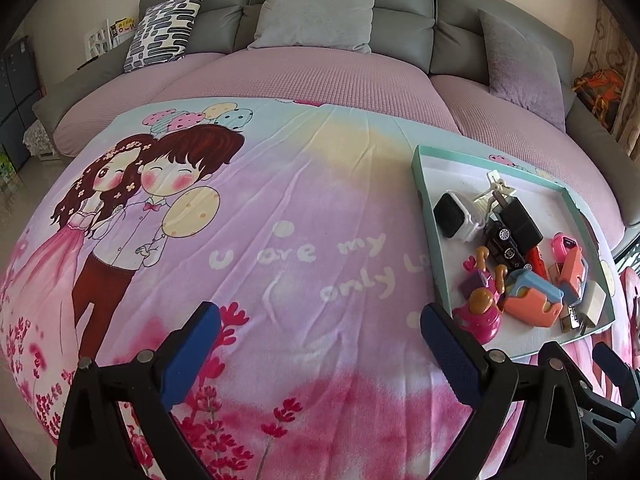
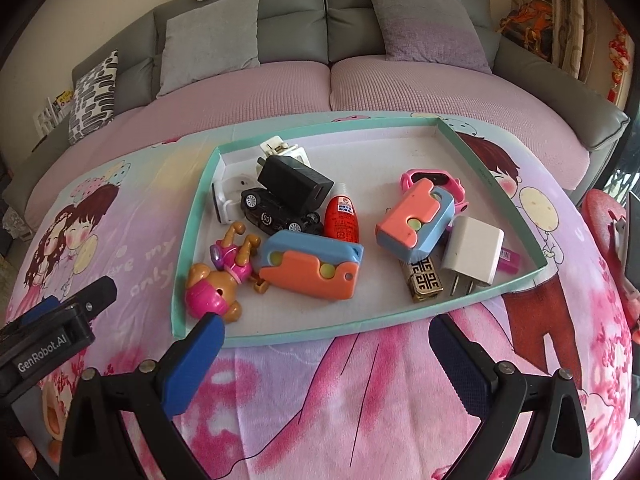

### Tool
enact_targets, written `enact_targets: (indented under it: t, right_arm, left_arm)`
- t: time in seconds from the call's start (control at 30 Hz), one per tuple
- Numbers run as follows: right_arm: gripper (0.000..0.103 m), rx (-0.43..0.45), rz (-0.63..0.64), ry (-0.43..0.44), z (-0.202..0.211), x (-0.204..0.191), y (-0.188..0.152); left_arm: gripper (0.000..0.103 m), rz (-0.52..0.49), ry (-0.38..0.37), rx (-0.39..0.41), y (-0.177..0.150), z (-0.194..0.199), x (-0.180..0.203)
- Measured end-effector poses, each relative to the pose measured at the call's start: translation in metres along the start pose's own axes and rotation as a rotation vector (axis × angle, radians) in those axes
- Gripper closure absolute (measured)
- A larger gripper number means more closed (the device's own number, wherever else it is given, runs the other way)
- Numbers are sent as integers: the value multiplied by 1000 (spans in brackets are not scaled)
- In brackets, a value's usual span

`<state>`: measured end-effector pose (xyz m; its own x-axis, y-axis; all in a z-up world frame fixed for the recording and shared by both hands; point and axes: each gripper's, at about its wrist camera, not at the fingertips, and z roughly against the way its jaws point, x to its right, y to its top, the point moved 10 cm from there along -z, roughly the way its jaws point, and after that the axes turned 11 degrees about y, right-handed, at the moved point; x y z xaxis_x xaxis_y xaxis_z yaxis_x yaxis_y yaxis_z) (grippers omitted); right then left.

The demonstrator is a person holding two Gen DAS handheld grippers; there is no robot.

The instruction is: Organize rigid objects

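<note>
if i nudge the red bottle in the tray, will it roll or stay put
The red bottle lies on its side and looks round, so it would probably roll. The toy car and the orange and blue toy sit close by and would likely stop it quickly.

Grey sofa (image 1: 340, 12) with cushions (image 2: 212, 36), daylit room.

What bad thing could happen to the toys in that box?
The black charger lies on top of the toy car, so lifting either could knock the other. The toys are crowded, so the open right gripper might bump the dog toy when it reaches in. The shallow tray sits on a soft blanket, so pushing down might tip it.
</note>
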<state>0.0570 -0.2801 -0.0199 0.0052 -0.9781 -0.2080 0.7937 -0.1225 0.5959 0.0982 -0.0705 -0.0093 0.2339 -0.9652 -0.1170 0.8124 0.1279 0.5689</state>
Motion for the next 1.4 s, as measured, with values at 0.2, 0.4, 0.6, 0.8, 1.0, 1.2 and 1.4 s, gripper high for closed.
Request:
enact_targets:
  t: [0.2, 0.4, 0.6, 0.8, 1.0, 1.2, 1.4]
  right_arm:
    - [0, -25, 0, -15, -1, 5, -15]
    - [0, -51, 13, -21, -10, 4, -21]
    - [0, -88, 46, -31, -20, 0, -27]
    - [0, -98, 51, -39, -20, -1, -28]
    - [0, -115, 27, -40, -26, 7, -30]
    - [0, -127, 14, -36, -32, 11, -32]
    - [0, -134, 9, -36, -39, 16, -33]
  left_arm:
    - [3, -33, 42, -26, -18, -1, -12]
    - [3, -67, 51, -74, -34, -11, -16]
    - [3, -127, 52, -114, -45, -24, -7]
    - [3, -139, 68, -132, -48, -29, -9]
    - [3, -169, 82, -149, -52, -35, -9]
    - [3, -191, 82, -150, -52, -37, -7]
    - [3, -185, 67, -159, -52, -41, -6]
